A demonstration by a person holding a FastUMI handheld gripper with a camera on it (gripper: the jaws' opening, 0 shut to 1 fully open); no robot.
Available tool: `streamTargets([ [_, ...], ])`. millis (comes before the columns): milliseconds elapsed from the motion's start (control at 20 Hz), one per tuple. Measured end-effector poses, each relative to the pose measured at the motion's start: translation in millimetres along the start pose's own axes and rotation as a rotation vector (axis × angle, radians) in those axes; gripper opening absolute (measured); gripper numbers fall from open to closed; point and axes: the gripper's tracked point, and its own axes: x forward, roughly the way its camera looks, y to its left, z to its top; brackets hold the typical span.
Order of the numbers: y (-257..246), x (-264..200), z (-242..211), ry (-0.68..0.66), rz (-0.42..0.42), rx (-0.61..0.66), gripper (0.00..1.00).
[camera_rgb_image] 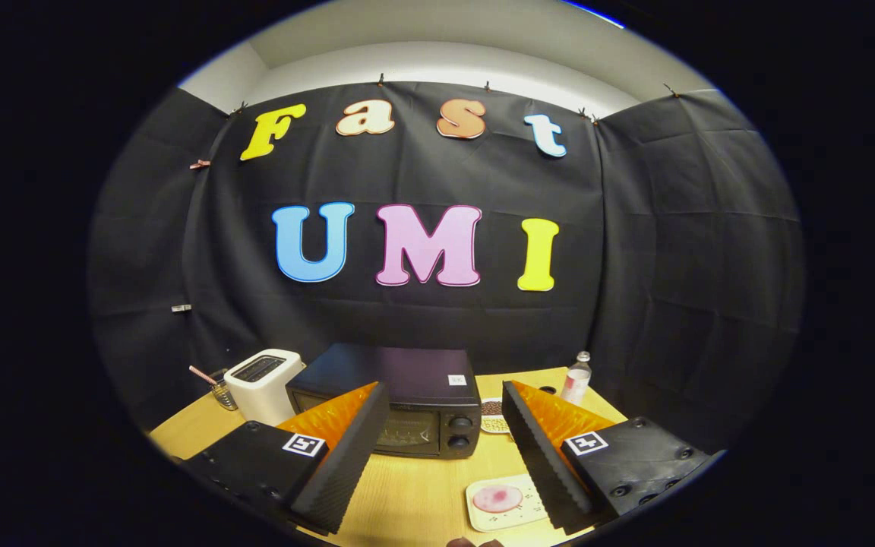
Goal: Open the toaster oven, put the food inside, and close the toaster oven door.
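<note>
Tongs spread wide apart, nothing between the fingers, held above the wooden surface. Toaster oven, dark, door closed, stands at 12 o'clock just beyond the fingers; its two knobs sit at the right end of its front. Left finger overlaps the oven's lower left corner in view. Food: a pink round piece on a small pale plate, lying on the surface at 5 o'clock, just beside the right finger's inner edge. White toaster at 10 o'clock, left of the oven. Clear bottle at 2 o'clock, near the back wall. Small patterned item right of the oven, unclear.
</note>
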Motion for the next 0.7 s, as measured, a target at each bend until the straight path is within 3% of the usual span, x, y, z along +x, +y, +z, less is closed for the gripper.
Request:
streamTargets([
  [250, 35.6, 64.1, -20.6, 0.029, 0.02, 0.03, 0.99],
  [700, 89.5, 141.0, -104.5, 0.148, 0.038, 0.042, 0.99],
])
